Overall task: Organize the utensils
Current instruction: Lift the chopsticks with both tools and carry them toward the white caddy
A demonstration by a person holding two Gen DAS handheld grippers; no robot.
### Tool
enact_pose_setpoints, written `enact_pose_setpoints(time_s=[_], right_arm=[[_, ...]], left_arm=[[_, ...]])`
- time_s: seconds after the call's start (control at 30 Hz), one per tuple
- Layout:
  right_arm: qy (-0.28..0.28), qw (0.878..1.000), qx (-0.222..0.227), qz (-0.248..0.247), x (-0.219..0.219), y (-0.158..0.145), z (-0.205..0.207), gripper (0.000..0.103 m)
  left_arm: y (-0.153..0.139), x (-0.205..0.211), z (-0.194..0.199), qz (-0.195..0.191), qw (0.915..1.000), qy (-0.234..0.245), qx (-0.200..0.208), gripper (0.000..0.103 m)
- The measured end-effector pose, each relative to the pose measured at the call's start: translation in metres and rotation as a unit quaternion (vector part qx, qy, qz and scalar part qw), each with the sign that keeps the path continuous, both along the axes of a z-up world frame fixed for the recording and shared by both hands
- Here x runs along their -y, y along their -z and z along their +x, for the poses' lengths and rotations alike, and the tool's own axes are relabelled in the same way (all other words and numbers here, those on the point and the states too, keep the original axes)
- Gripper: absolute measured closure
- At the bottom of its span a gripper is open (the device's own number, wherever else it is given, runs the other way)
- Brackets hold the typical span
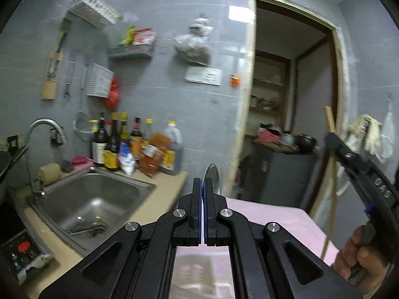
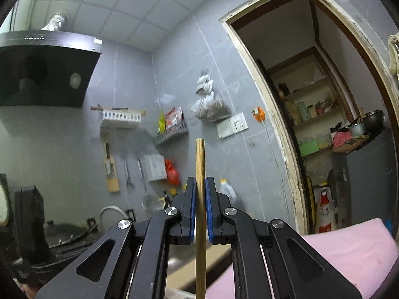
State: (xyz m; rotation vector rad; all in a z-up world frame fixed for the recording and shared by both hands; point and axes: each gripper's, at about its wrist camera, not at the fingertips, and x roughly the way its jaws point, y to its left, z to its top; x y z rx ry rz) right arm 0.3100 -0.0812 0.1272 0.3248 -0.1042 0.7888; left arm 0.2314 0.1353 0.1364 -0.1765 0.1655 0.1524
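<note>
From the left wrist: a steel sink (image 1: 94, 199) with a curved tap, a crowd of sauce bottles (image 1: 134, 144) behind it, and an open doorway (image 1: 294, 99) ahead. The left gripper (image 1: 202, 186) is pinched tight on one metal spoon (image 1: 212, 178), its shiny bowl poking up past the fingertips.

From the right wrist: a black range hood (image 2: 45, 72) and a hanging bag (image 2: 209, 102) on the grey wall. The right gripper (image 2: 200, 186) clamps one upright pale wooden stick (image 2: 200, 199).

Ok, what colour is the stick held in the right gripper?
Light tan, like bamboo or wood. The stick shows best in the right wrist view.
</note>
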Motion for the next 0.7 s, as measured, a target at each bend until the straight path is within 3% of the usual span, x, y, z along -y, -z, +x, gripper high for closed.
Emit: enact_pose_setpoints(time_s=[0.17, 0.4, 0.7], right_arm=[[0.043, 0.998, 0.014, 0.033, -0.008, 0.008, 0.006, 0.098], [0.113, 0.992, 0.042, 0.043, -0.013, 0.016, 0.002, 0.097], [0.143, 0.989, 0.046, 0.014, -0.019, 0.014, 0.001, 0.097]], left_arm=[[0.012, -0.022, 0.011, -0.001, 0.9991, -0.042, 0.002, 0.103], [0.035, -0.022, 0.015, 0.033, 0.9952, -0.092, 0.012, 0.103], [0.048, -0.025, 0.018, 0.026, 0.9952, -0.093, 0.017, 0.103]])
